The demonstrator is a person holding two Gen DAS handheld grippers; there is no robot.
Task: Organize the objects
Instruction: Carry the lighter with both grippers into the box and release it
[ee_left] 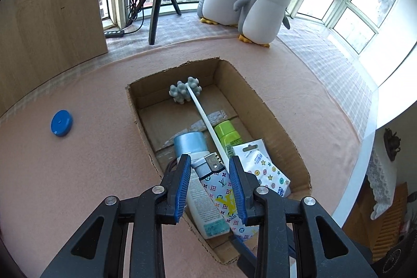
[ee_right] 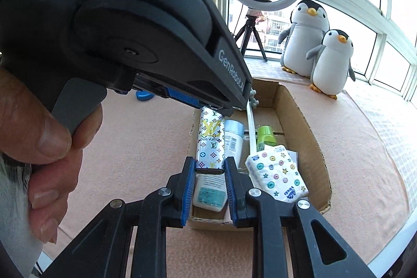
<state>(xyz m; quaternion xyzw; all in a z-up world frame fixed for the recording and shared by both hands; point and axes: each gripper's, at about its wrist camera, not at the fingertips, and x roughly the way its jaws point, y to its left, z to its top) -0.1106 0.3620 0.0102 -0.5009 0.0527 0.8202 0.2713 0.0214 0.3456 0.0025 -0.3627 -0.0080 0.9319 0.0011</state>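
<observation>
A patterned lighter (ee_left: 221, 186) with a silver top is held between both grippers over the cardboard box (ee_left: 265, 106). My left gripper (ee_left: 209, 186) is shut on its upper part. My right gripper (ee_right: 209, 173) is shut on its lower end (ee_right: 211, 145). In the box lie a white bottle with a blue cap (ee_left: 198, 189), a green bottle (ee_left: 229, 134), a tissue pack (ee_left: 265, 171) and a white stick with a grey knobbly head (ee_left: 185, 91). A blue round lid (ee_left: 61, 122) lies on the pink mat left of the box.
Two plush penguins (ee_left: 263, 9) stand on the sill behind the box. A ring light on a black tripod (ee_left: 159, 4) stands at the back, with a power strip (ee_left: 114, 33) beside a wooden panel (ee_left: 52, 4). The table edge (ee_left: 365, 147) runs along the right.
</observation>
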